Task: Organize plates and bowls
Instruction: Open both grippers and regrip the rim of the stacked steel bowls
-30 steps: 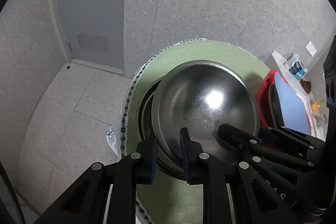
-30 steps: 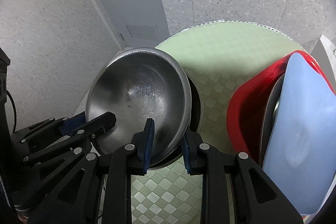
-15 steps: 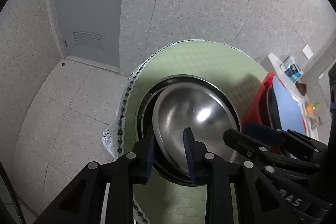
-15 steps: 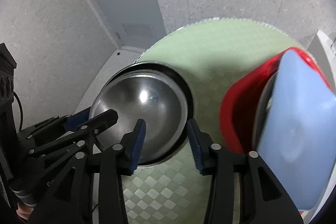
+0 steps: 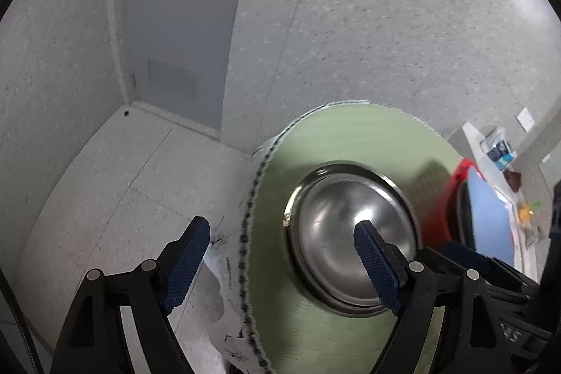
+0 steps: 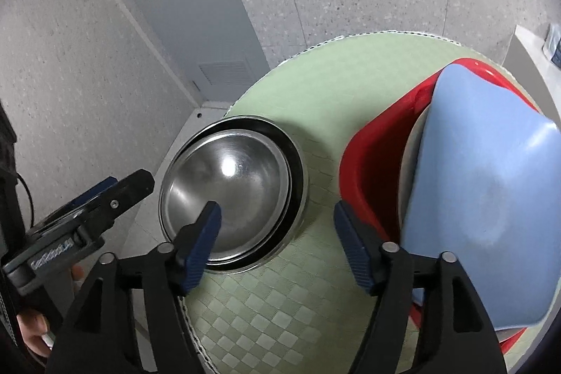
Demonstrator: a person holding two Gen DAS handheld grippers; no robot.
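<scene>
With both the left gripper [image 5: 280, 263] and right gripper [image 6: 277, 240] spread wide and empty, the steel bowl [image 6: 228, 188] sits nested in the stack on the green counter [image 6: 315, 114], probably light, rigid, slick, best pinched at its thin rim.

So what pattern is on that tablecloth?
Pale green checks on the tablecloth, clearest in the right wrist view.

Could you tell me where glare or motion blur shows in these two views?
Left wrist view: the tablecloth's patterned edge is smeared by motion, and a highlight sits inside the steel bowl. Right wrist view: sharp overall, with a bright glare spot in the bowl.
</scene>
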